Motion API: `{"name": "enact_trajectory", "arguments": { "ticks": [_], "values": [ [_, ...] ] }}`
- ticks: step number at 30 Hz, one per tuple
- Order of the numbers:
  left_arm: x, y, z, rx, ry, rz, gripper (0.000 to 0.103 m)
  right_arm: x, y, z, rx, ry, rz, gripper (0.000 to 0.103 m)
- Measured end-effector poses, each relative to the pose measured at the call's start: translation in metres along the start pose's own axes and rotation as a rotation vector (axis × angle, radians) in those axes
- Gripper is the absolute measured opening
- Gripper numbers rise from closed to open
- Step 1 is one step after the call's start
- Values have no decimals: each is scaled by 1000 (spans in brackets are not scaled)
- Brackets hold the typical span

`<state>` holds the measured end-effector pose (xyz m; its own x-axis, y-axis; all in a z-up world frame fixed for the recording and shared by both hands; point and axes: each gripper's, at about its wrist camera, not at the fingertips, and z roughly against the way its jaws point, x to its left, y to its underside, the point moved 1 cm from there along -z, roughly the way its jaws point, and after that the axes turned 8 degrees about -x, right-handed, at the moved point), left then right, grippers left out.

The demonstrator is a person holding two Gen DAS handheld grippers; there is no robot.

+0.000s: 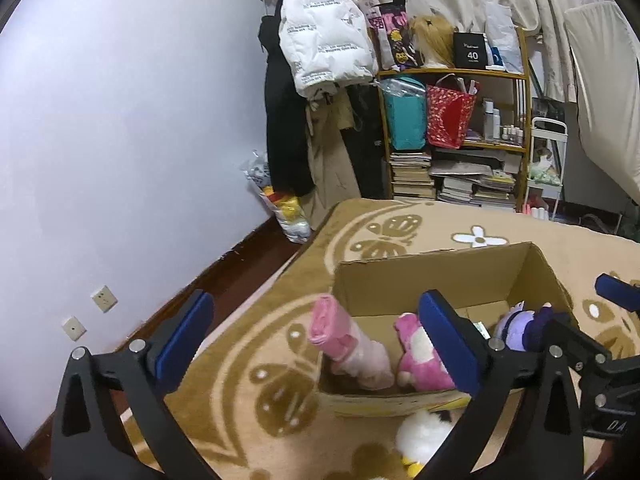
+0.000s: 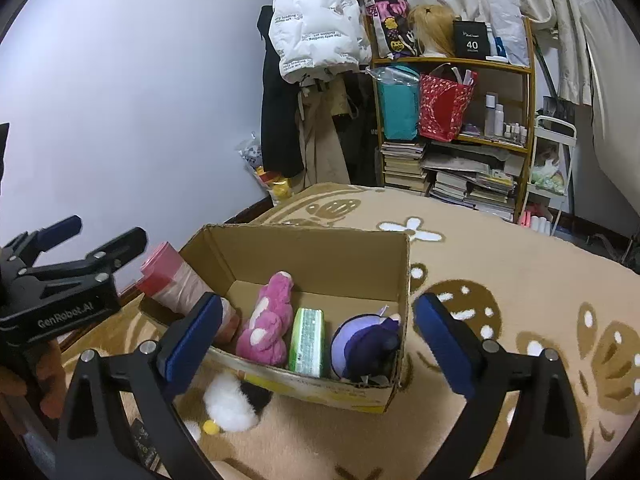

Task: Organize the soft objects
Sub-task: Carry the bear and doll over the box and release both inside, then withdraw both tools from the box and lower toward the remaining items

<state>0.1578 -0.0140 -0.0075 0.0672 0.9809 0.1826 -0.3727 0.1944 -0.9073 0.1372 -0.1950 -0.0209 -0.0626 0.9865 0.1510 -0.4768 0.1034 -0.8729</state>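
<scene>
An open cardboard box [image 2: 320,252] [image 1: 432,276] sits on a tan patterned blanket. Inside lie a pink plush [image 2: 268,320] [image 1: 420,356], a green tissue pack [image 2: 307,340] and a purple plush [image 2: 364,344] [image 1: 516,328]. A roll of pink bags [image 2: 176,284] [image 1: 348,344] leans over the box's left wall. A white, black and yellow plush [image 2: 232,400] [image 1: 424,436] lies on the blanket in front of the box. My left gripper [image 1: 320,344] is open and empty above the box's left side. My right gripper [image 2: 320,340] is open and empty above the box.
The blanket [image 2: 500,272] covers a bed. Behind it stand a wooden shelf [image 2: 452,120] with bags and books, hanging coats [image 2: 316,20] and a white cart [image 2: 552,168]. A wall [image 1: 120,120] and dark floor [image 1: 240,264] lie to the left.
</scene>
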Motion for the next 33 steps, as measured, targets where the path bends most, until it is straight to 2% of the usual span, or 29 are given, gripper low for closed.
{"name": "enact_trajectory", "arguments": {
  "ticks": [9,13,19,33],
  "values": [
    [22,5,30,20,-10,56,103,8,-2,28,12,-22,16,103],
    [27,7,46,26,-1,45,103,7,-3,42,16,-26,-4,103],
    [36,16,72,55,13,84,103,4,-1,65,10,3,-26,103],
    [36,46,123,117,61,136,103,9,26,103,62,-11,-81,103]
  ]
}}
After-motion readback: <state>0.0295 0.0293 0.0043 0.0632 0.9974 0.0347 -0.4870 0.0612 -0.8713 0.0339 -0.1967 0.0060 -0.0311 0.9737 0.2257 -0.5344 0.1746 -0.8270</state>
